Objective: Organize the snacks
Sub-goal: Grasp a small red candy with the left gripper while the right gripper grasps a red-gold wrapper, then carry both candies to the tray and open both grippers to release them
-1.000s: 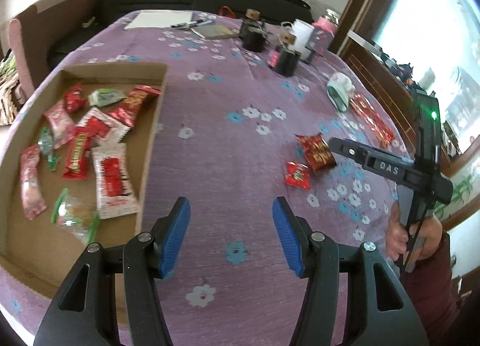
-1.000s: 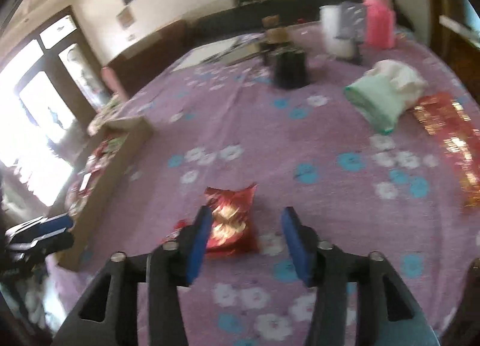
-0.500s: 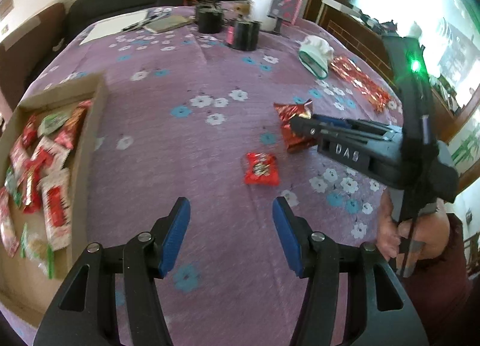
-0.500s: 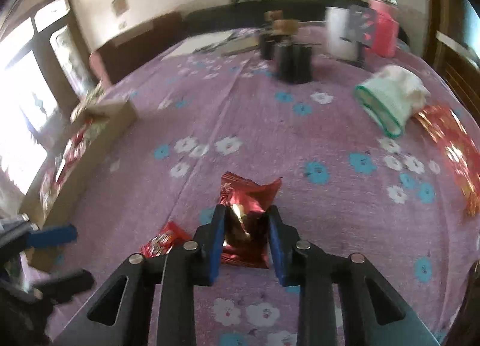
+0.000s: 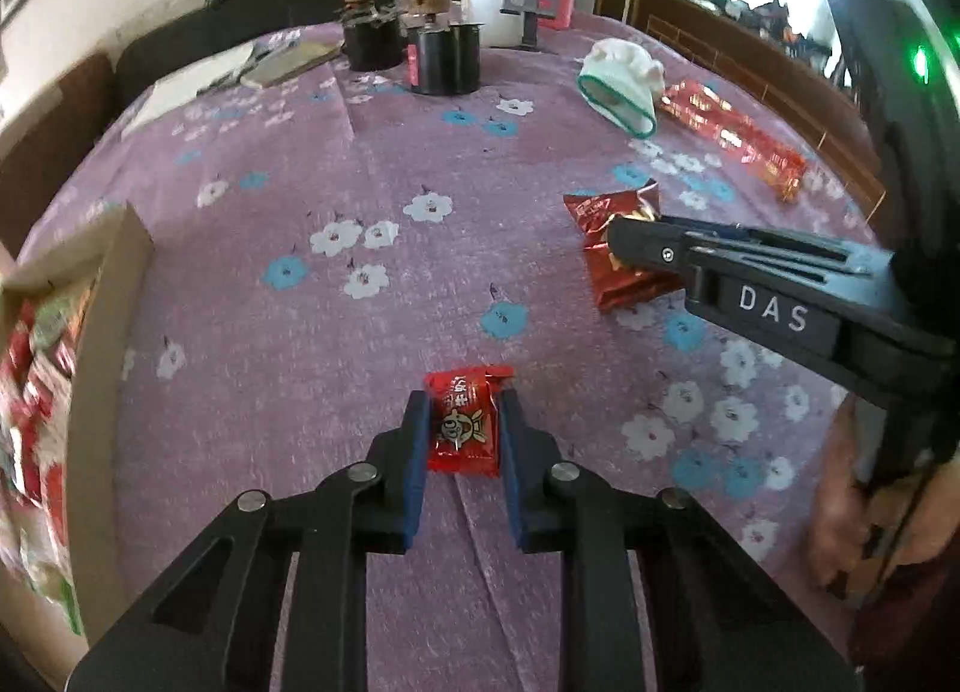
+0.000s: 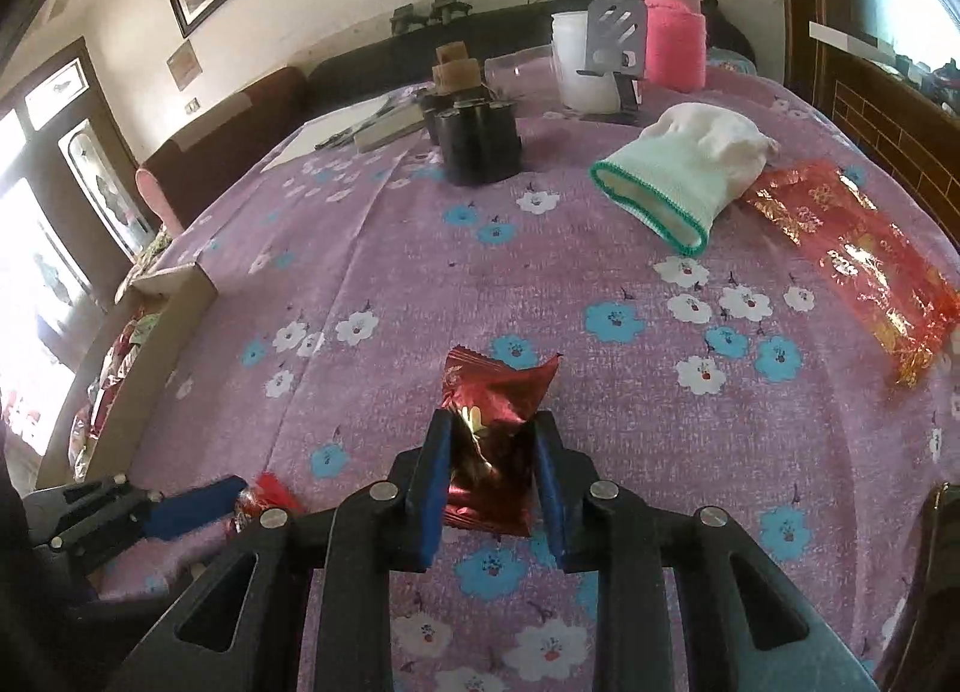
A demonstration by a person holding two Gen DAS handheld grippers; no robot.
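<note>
My left gripper [image 5: 462,422] is shut on a small bright red candy packet [image 5: 465,425] on the purple flowered tablecloth. My right gripper [image 6: 489,440] is shut on a dark red foil snack packet [image 6: 492,416]; that packet also shows in the left wrist view [image 5: 612,248] with the right gripper's fingers [image 5: 636,242] on it. The left gripper's blue pads [image 6: 192,503] and the small packet [image 6: 270,497] show at lower left in the right wrist view. A cardboard box [image 5: 102,332] with several snack packets lies at the left edge; it also shows in the right wrist view [image 6: 174,296].
A white and green knit glove [image 6: 684,170] and a long red foil bag [image 6: 852,254] lie at right. Black jars [image 6: 480,140], a white cup [image 6: 579,62], a pink bottle [image 6: 672,26] and papers stand at the far end. A wooden rail runs along the right.
The left gripper swung right from the box, came down over the small red packet and closed on it. The right gripper closed on the dark red foil packet and stays shut.
</note>
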